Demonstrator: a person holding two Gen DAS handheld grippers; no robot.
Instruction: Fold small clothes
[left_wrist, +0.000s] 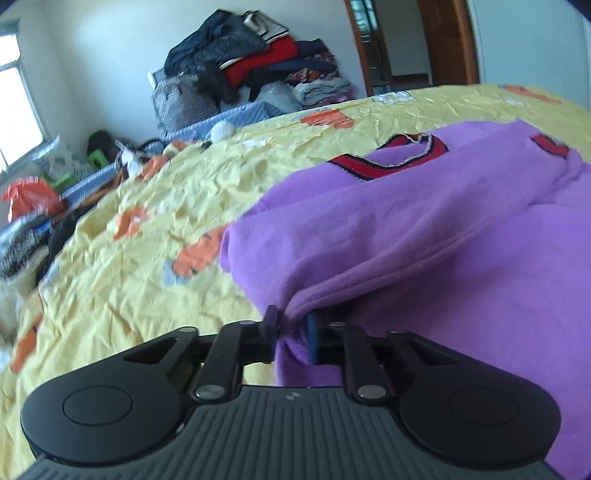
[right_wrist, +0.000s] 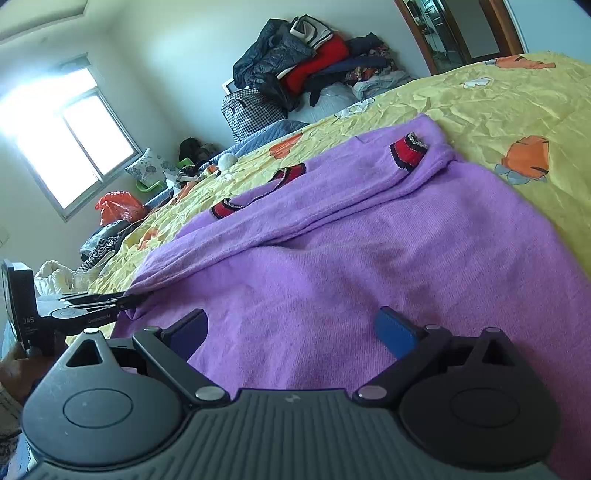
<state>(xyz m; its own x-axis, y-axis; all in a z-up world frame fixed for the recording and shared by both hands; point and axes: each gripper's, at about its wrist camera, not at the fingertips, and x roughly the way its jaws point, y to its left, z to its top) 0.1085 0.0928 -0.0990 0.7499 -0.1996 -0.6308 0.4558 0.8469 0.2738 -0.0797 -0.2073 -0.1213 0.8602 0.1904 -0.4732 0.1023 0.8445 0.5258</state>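
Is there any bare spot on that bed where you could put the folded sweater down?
Yes. Bare yellow bedspread lies left of the purple sweater, which the left hand-held gripper pinches at its corner. Another open patch lies past the sweater's red cuffs, toward the door. The bed's far edge is crowded with the clothes pile and an orange bag.

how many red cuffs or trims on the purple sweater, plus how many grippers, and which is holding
Purple sweater: 1
Red striped trims showing on it: 3
Grippers: 2, the left gripper shut on the sweater's edge, the right gripper open over the sweater
Total: 6
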